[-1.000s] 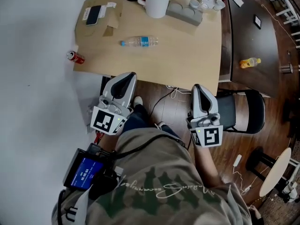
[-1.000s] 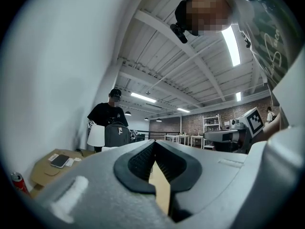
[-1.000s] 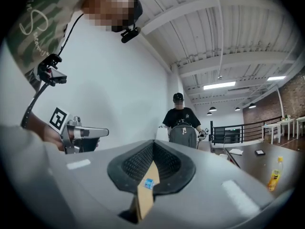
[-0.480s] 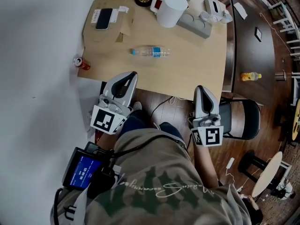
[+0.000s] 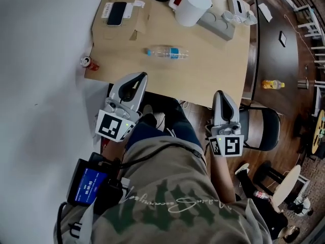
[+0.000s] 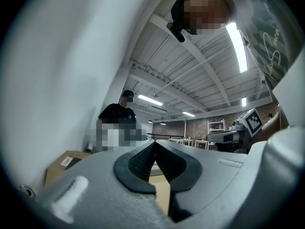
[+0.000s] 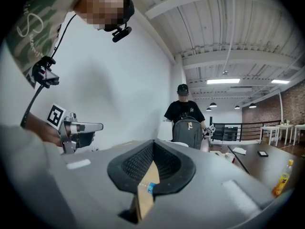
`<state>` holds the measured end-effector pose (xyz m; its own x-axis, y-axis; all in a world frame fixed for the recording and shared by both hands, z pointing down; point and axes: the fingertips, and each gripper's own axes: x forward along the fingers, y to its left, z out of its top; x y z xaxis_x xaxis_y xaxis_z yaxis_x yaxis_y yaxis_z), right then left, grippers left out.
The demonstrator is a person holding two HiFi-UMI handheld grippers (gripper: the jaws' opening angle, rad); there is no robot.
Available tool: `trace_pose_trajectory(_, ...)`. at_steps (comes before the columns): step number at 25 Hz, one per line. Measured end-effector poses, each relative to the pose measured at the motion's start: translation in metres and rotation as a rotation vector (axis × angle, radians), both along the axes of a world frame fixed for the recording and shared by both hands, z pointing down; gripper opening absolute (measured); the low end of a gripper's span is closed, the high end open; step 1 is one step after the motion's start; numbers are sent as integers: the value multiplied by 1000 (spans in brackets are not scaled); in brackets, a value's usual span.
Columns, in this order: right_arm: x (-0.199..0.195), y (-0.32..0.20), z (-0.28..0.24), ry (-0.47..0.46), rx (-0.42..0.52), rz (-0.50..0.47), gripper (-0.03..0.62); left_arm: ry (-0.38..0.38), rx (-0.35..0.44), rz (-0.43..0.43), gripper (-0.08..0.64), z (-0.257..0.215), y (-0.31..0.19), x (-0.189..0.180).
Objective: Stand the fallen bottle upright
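Approach step: the clear, blue-labelled plastic bottle (image 5: 167,52) lies sideways mid-way across the pale wooden table (image 5: 218,70), cap seemingly leftward. The left gripper (image 5: 138,77) and right gripper (image 5: 219,93) hover short of its near edge, jaws closed, empty; one must open and reach. The white jug (image 5: 192,6) at the far edge blocks nothing.

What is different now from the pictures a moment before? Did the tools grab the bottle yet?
Not yet. The person has stepped toward the table, bringing the left tool and the right tool nearer the bottle. Nothing was taken hold of or let go. Same as before: both tools are shut and empty, and the bottle lies on its side on the table.
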<state>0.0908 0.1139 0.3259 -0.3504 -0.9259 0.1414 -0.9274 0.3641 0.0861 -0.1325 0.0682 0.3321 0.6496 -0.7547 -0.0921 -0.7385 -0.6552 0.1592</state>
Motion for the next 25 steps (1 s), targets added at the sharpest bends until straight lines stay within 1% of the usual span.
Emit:
trace_pose_trajectory(3, -2, -8, 8, -20, -15, -25, 3, 22, -41, -11, 3, 6, -2, 0)
trace_pose_trajectory(5, -3, -14, 11, -56, -27, -43, 3, 44, -72, -29, 3, 9, -4, -1)
trace_pose_trajectory(6, -2, -18, 11, -75, -29, -51, 3, 40, -76, -44, 3, 10, -5, -1)
trace_pose_trajectory(8, -1, -30, 11, -89, -25, -75, 3, 12, -68, -76, 3, 8, -9, -2)
trace_pose_trajectory(12, 8, -62, 9, -89, -16, -128, 3, -15, -59, -130, 3, -3, -24, 3)
trace_pose_trajectory(18, 28, -94, 10, -89, 3, -159, 3, -76, -24, -149, 3, -13, -56, 32)
trace_pose_trajectory(21, 43, -109, 13, -98, 7, -163, 3, -126, 1, -130, 3, -14, -68, 56)
trace_pose_trajectory(25, 63, -129, 18, -118, 11, -165, 3, -145, 3, -124, 3, -13, -83, 79)
